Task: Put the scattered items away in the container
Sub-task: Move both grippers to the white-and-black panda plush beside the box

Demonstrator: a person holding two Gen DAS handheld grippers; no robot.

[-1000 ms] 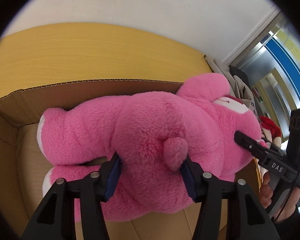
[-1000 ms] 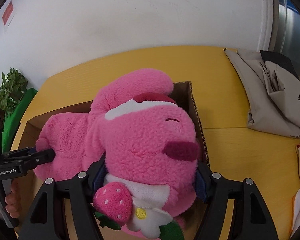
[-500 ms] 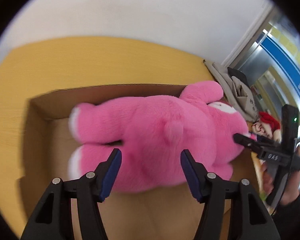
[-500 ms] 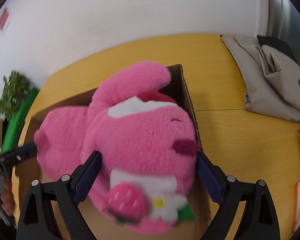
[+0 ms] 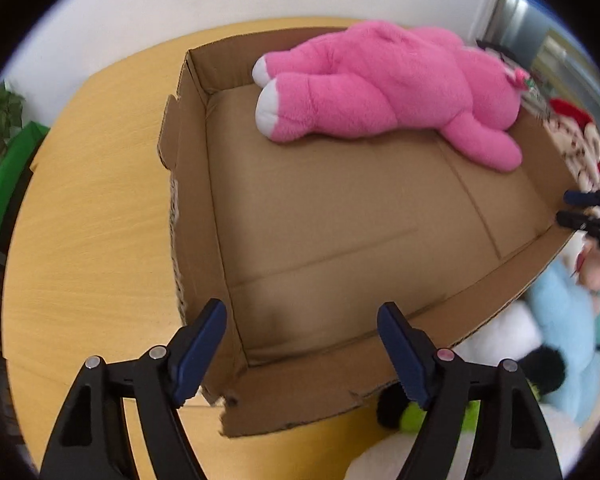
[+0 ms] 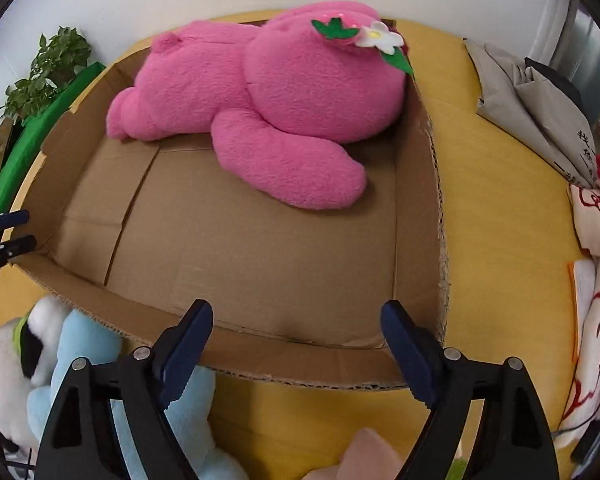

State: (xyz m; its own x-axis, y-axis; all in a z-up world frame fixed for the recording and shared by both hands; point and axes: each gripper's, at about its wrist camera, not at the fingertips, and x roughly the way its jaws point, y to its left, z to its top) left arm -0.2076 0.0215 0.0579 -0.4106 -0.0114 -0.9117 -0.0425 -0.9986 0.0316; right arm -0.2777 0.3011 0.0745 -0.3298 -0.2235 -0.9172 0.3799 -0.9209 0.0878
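Bear (image 6: 268, 92) inside box (image 6: 416, 208), tongs (image 6: 296, 344) apart

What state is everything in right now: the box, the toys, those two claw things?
Box: open-topped, mostly bare inside.
Pink plush: lying in the box's far end, released.
Left gripper: open, holding nothing.
Right gripper: open, holding nothing.
Blue plush: outside the box, on the table.
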